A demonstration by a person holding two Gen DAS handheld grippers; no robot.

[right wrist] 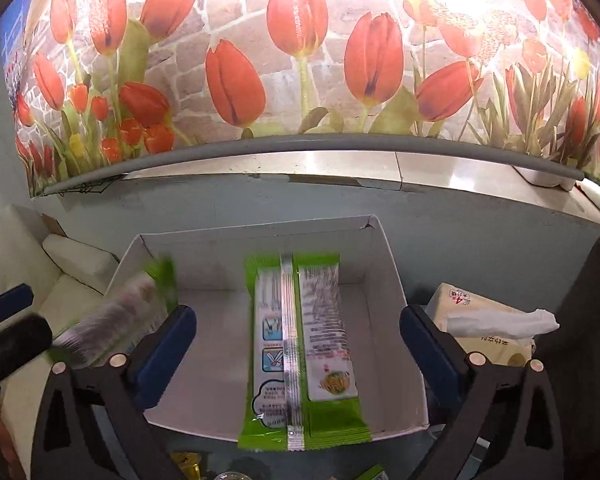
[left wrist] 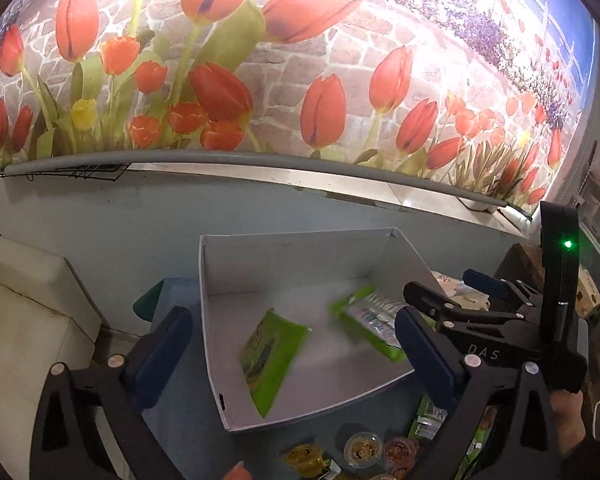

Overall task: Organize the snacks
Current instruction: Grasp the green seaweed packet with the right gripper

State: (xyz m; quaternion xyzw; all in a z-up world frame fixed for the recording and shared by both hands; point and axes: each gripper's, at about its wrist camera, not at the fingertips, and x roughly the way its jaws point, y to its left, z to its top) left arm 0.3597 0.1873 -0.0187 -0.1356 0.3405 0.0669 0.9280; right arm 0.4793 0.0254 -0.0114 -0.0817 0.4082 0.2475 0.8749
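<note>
White cardboard box (right wrist: 400,280) holds two green snack packets (left wrist: 274,354) (right wrist: 300,356). I see both my left gripper (left wrist: 296,354) and right gripper (right wrist: 298,346) spread wide, gripping nothing. A tissue box (right wrist: 488,320) sits just right; small jars (left wrist: 362,450) stand nearer.

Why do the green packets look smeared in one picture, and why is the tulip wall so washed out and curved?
Left wrist view: both green snack packets in the white cardboard box are streaked by motion blur; the tulip mural burns out at upper right. Right wrist view: the centre packet is sharp, the left one smeared; glare at upper right. Both: the fisheye lens bows the grey ledge.
</note>
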